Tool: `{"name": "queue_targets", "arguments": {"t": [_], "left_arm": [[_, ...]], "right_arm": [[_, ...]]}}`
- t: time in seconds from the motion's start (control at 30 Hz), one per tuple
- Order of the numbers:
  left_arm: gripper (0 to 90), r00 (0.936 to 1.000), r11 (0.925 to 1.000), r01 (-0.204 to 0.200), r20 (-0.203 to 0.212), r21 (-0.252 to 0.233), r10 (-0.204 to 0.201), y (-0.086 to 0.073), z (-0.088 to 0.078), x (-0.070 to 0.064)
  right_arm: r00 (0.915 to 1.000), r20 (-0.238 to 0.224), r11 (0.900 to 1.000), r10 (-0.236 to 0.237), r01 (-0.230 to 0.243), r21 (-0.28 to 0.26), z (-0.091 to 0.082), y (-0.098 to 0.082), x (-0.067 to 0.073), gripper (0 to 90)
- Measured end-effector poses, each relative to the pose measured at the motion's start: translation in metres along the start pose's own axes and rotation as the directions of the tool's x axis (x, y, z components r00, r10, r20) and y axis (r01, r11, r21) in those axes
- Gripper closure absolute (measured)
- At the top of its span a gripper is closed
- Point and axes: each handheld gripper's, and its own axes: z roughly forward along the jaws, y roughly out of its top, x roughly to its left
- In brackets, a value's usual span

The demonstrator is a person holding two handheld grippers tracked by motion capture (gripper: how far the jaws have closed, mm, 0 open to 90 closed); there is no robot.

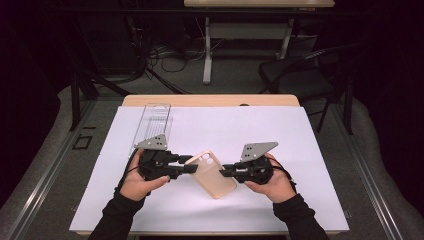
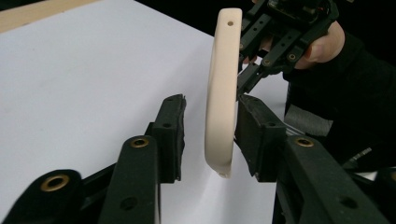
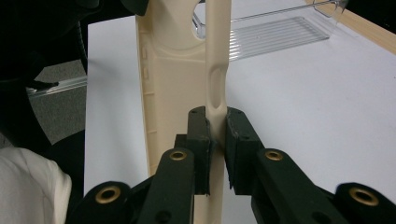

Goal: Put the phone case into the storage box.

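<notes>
A beige phone case [image 1: 214, 176] is held off the white mat [image 1: 230, 127] between both grippers, standing on edge. My right gripper [image 1: 225, 171] is shut on one side wall of the case [image 3: 217, 70], its pads pinching the rim near a button cutout. My left gripper [image 1: 192, 166] is open around the case's rounded corner [image 2: 221, 98]: one pad [image 2: 254, 126] lies against the case, the other pad [image 2: 172, 126] stands apart from it. In the left gripper view the right gripper [image 2: 252, 70] grips the far side.
A clear plastic tray [image 1: 154, 121] lies at the mat's far left, seen also as the tray [image 3: 280, 32] beyond the case. The wooden table edge [image 1: 210, 100] runs along the back. A chair [image 1: 295, 75] and another table stand farther off.
</notes>
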Motion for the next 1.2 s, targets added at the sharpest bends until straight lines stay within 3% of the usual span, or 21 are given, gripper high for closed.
{"name": "queue_targets", "arguments": {"t": [0.23,0.57,0.73,0.83,1.0,1.2], "left_arm": [[52.2,0.9997,0.9989,0.002,-0.024,-0.048,-0.003,0.0,-0.001,0.002],[49.5,0.9975,0.9987,0.017,-0.068,-0.047,-0.02,0.0,0.0,0.005],[47.6,0.996,0.9988,-0.008,-0.089,-0.049,0.004,0.0,0.001,0.005],[46.9,0.9939,0.9984,-0.024,-0.109,-0.051,0.018,0.0,0.0,0.005],[46.5,0.9907,0.9982,0.001,-0.136,-0.061,-0.01,0.0,-0.002,0.008],[43.4,0.9832,0.9963,0.001,-0.182,-0.086,-0.017,0.0,-0.005,0.011]], "right_arm": [[0.9995,0.025,1.0,0.017,-0.016,-0.014,-0.007,-0.001,-0.005,81.8],[0.9963,0.075,0.999,0.043,-0.042,-0.025,-0.015,-0.003,-0.013,81.7],[0.994,0.098,0.999,0.048,-0.045,-0.031,-0.017,-0.004,-0.015,81.8],[0.993,0.108,0.998,0.049,-0.046,-0.031,-0.017,-0.004,-0.015,81.8],[0.9898,0.131,0.998,0.057,-0.052,-0.04,-0.018,-0.004,-0.015,81.8],[0.9843,0.161,0.996,0.073,-0.064,-0.062,-0.017,-0.004,-0.015,81.7]]}}
